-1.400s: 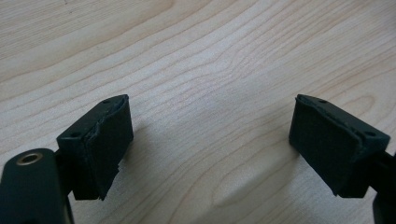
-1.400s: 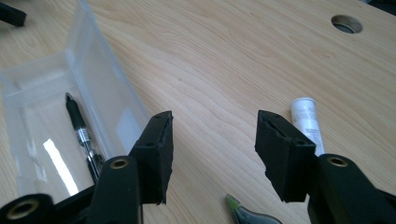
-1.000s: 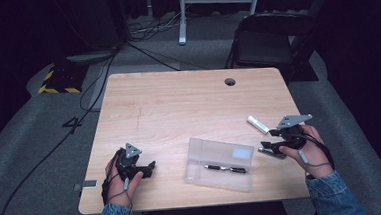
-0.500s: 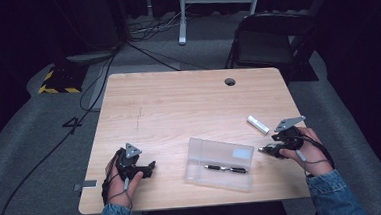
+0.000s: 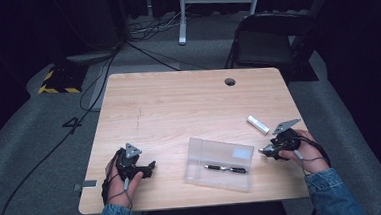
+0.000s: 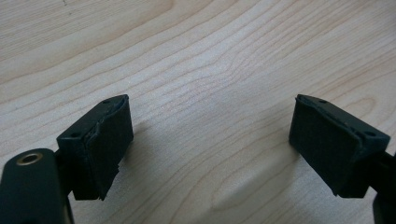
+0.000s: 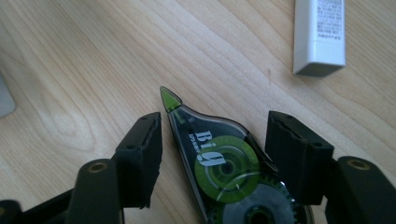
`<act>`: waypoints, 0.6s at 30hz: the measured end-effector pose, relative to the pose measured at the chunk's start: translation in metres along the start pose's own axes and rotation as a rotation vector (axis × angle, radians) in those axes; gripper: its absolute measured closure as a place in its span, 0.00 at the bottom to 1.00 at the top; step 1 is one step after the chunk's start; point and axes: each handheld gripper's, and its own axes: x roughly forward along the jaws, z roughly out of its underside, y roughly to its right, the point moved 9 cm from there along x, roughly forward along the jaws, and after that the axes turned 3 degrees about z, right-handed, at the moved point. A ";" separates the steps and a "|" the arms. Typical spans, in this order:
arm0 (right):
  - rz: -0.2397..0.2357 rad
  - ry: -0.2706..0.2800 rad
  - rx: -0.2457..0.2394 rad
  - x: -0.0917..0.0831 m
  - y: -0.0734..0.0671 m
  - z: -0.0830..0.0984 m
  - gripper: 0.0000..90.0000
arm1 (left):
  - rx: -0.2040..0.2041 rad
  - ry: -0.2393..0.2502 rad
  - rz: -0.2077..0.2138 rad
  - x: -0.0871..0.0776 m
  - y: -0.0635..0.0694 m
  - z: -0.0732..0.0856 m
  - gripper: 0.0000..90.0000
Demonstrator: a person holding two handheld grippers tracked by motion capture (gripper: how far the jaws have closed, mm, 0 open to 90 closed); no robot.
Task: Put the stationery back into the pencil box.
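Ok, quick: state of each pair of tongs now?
Left tongs: open, nothing between them.
Right tongs: open around the correction tape, just been widening, pads not pressing.

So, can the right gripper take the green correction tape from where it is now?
Probably yes. The correction tape lies on the table between the open jaws of the right gripper, with nothing between it and the pads.

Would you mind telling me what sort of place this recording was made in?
Probably a studio or lab set up for recording: a lone light wooden table on grey carpet, black surroundings, loose black cables across the floor, and a black folding chair behind.
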 end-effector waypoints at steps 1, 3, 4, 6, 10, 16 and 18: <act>0.003 -0.008 -0.001 0.000 0.001 0.001 0.43 | 0.000 0.001 0.001 0.000 0.000 0.000 0.16; 0.010 -0.015 -0.002 0.001 0.002 0.002 0.46 | 0.000 0.000 0.000 0.000 0.000 0.000 0.16; 0.010 -0.015 -0.002 0.001 0.002 0.002 0.46 | 0.000 0.001 0.001 0.000 0.000 0.000 0.16; 0.006 -0.017 0.012 0.000 0.002 0.003 0.51 | 0.000 0.001 0.001 0.000 0.000 0.000 0.16; 0.006 -0.026 0.048 -0.001 0.004 0.005 0.53 | 0.000 0.001 0.001 0.000 0.000 0.000 0.16; 0.020 -0.048 0.080 -0.003 0.005 0.008 0.55 | 0.000 0.000 0.000 0.000 0.000 0.000 0.16; 0.024 -0.051 0.089 -0.003 0.005 0.008 0.57 | 0.001 0.001 0.001 0.000 0.000 0.000 0.16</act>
